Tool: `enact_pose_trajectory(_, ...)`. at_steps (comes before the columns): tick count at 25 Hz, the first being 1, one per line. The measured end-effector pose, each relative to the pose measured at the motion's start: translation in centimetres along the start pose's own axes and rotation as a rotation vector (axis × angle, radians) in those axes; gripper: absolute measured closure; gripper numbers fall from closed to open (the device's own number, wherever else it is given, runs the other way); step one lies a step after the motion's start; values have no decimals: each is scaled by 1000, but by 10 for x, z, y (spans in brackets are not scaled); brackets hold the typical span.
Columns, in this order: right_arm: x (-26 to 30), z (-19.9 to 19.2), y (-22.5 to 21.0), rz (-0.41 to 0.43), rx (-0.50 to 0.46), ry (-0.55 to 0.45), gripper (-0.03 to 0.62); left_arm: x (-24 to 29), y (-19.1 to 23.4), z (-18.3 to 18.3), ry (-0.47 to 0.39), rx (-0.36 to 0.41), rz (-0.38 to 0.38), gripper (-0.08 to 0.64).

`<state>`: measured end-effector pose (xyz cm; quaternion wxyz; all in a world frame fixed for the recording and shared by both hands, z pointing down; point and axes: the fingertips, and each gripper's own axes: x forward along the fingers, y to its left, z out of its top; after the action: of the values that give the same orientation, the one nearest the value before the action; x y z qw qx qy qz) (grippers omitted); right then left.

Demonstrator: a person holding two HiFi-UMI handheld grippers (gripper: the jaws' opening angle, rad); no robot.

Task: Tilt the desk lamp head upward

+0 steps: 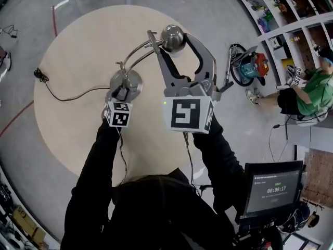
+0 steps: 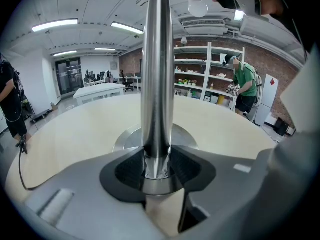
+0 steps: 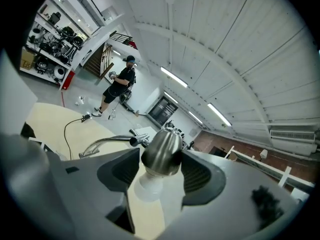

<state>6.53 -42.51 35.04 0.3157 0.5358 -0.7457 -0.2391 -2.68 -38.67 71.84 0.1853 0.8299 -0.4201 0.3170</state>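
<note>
A chrome desk lamp stands on a round pale table. Its round base carries an upright post, and a curved double arm leads up to the metal lamp head. My left gripper is shut on the post just above the base, with both pads pressed against it. My right gripper is shut on the lamp head, one pad on each side. The white bulb sticks out of the head toward me.
A black power cord runs from the base to the table's left edge. A person in a green top sits on the floor at the right, near shelves. A monitor stands at the lower right.
</note>
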Motion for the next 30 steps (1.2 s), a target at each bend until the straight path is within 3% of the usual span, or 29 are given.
enact_pose_trajectory(4,3,14,-1,-10,-49,-8,319,-5,6,2,8,3,5,388)
enact_pose_trajectory(15,1,56,17,-25,-295,-81,319,-4,8,2,11,5,5,390)
enact_pose_trajectory(30,4,64,30,-51,-405,-111,319,5,5,0,17,-1,2,391)
